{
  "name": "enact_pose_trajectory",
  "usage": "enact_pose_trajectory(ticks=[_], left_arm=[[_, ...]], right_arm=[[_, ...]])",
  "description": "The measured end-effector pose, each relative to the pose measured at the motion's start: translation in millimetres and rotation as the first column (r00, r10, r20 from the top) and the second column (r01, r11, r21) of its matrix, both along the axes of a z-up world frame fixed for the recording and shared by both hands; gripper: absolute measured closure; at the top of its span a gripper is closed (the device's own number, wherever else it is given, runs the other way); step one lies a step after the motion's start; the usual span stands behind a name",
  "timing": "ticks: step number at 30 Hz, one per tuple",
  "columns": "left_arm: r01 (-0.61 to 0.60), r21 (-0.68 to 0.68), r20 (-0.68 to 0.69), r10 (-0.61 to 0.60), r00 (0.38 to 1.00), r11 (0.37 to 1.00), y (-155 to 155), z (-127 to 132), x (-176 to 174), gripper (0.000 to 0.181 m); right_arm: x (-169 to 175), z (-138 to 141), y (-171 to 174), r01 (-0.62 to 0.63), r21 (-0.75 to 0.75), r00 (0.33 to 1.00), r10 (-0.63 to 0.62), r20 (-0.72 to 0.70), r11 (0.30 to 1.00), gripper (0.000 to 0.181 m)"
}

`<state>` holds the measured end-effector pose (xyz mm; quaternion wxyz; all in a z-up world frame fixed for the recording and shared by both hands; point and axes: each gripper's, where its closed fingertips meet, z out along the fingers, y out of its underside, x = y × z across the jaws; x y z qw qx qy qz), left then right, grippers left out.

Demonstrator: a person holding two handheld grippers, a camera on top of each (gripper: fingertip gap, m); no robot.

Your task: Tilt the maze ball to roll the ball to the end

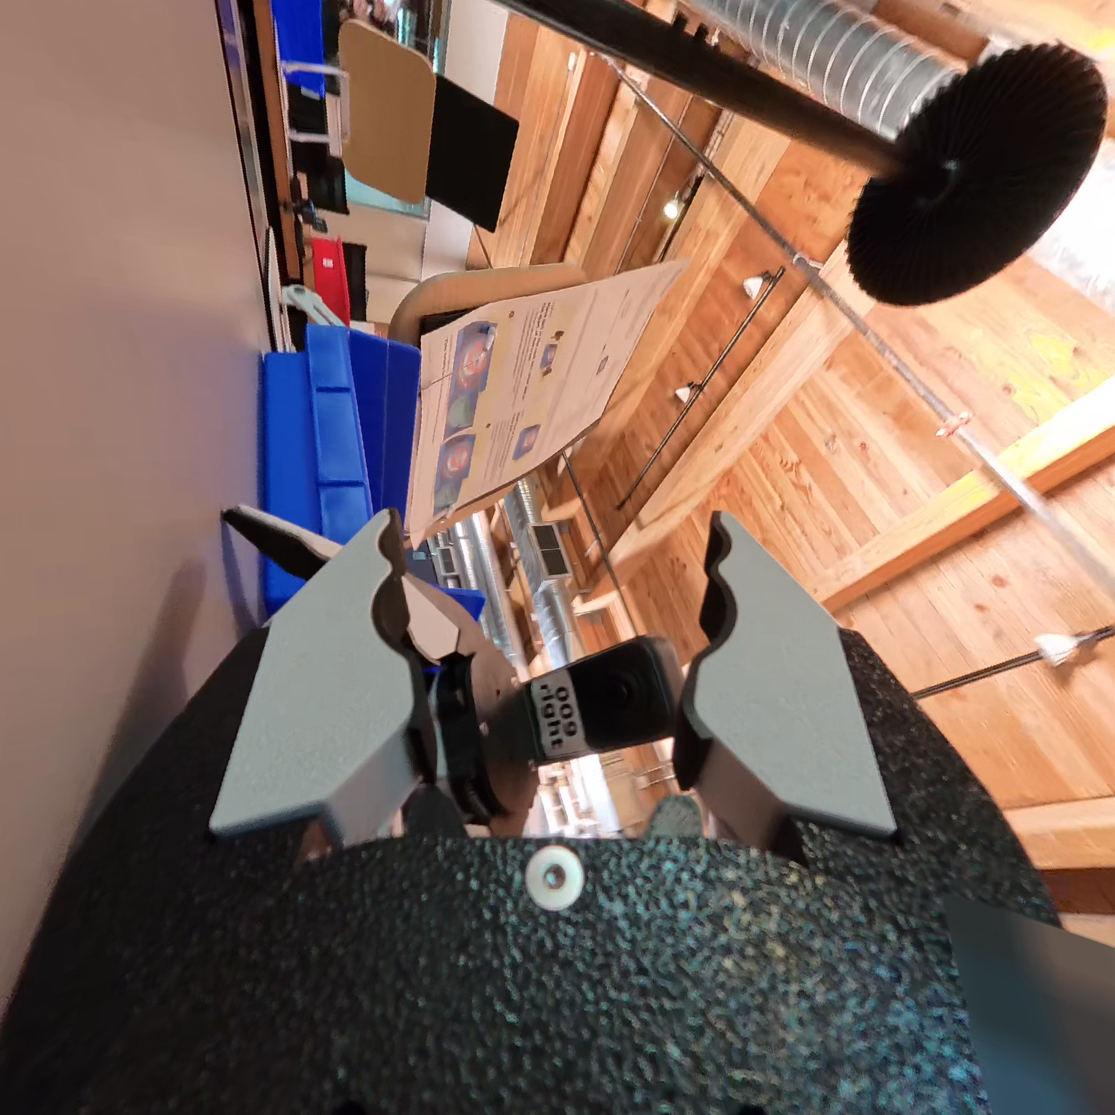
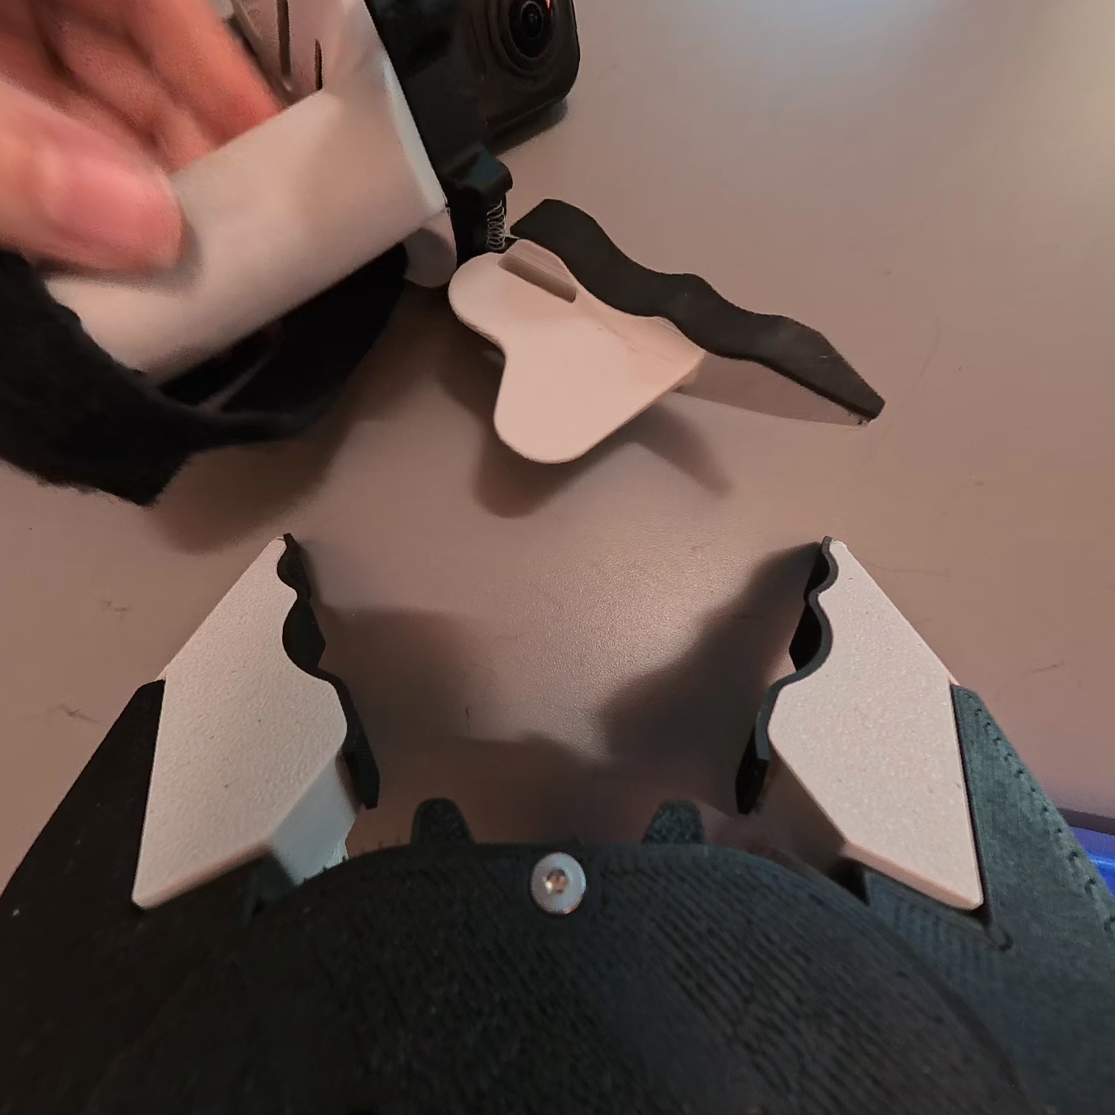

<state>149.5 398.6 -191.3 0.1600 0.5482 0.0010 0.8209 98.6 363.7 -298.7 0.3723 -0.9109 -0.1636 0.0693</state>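
The maze ball shows in neither view. My left gripper [image 1: 555,531] is open and empty; its view is turned on its side, along the pale table [image 1: 120,301]. Between its fingers I see the right gripper's camera [image 1: 603,700] close by. My right gripper [image 2: 558,543] is open and empty, low over the table [image 2: 844,181]. Ahead of it the left gripper lies on its side on the table, with one grey finger [image 2: 579,362] and its black pad [image 2: 724,326] showing. A person's hand [image 2: 90,133] is on the left gripper's handle.
Blue plastic bins [image 1: 320,446] stand at the table's far edge, with a printed sheet [image 1: 525,386] propped beside them. A black round disc on a pole [image 1: 977,175] hangs under the wooden ceiling. A black sleeve [image 2: 78,410] lies at the left.
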Motion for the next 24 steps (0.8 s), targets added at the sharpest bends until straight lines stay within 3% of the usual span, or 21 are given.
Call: enact_pose_trajectory(ticks=[5, 6, 9, 10, 12, 15, 19, 21, 23, 24], left_arm=[[-0.033, 0.250, 0.042, 0.024, 0.999, 0.968, -22.5, -3.1, 1.0, 0.096], [-0.064, 0.235, 0.039, 0.056, 0.998, 0.970, -17.4, -2.4, 4.4, 0.095], [-0.106, 0.005, 0.003, 0.106, 0.994, 0.994, 10.8, 4.4, 10.9, 0.085], [-0.123, -0.024, 0.018, 0.124, 0.992, 0.992, 17.3, 6.9, 11.5, 0.075], [-0.178, -0.062, 0.068, 0.182, 0.981, 0.982, 29.9, 13.9, 12.0, 0.026], [-0.173, -0.073, 0.113, 0.180, 0.977, 0.982, 36.1, 20.4, 11.7, 0.026], [-0.153, 0.102, 0.246, 0.124, 0.961, 0.983, 33.2, 34.5, 4.6, 0.026], [-0.380, 0.191, 0.463, 0.259, 0.848, 0.905, 42.9, 64.0, -27.0, 0.025], [-0.621, 0.274, 0.606, 0.370, 0.704, 0.734, 41.6, 87.8, -59.2, 0.024], [-0.643, 0.344, 0.636, 0.334, 0.696, 0.684, 32.9, 94.8, -63.9, 0.024]], right_arm=[[0.0, 0.1, 0.0, 0.000, 0.000, 1.000, 0.000, 0.000, 1.000, 0.025], [0.0, 0.0, 0.0, 0.000, 0.000, 1.000, 0.000, 0.000, 1.000, 0.025], [0.0, 0.0, 0.0, 0.000, 0.000, 1.000, 0.000, 0.000, 1.000, 0.025], [-0.1, 0.0, 0.0, 0.000, 0.000, 1.000, 0.000, 0.000, 1.000, 0.025], [-0.1, 0.0, -0.1, -0.001, 0.000, 1.000, 0.001, 0.000, 1.000, 0.025], [-0.1, 0.0, -0.1, -0.001, 0.000, 1.000, 0.001, 0.000, 1.000, 0.025], [-0.1, 0.0, -0.1, -0.001, 0.000, 1.000, 0.001, 0.000, 1.000, 0.025], [-0.1, 0.0, -0.2, -0.001, 0.000, 1.000, 0.001, 0.000, 1.000, 0.025], [0.0, 0.0, -0.2, -0.001, 0.000, 1.000, 0.001, 0.000, 1.000, 0.025], [0.0, 0.0, -0.2, -0.001, 0.000, 1.000, 0.001, 0.000, 1.000, 0.025]])
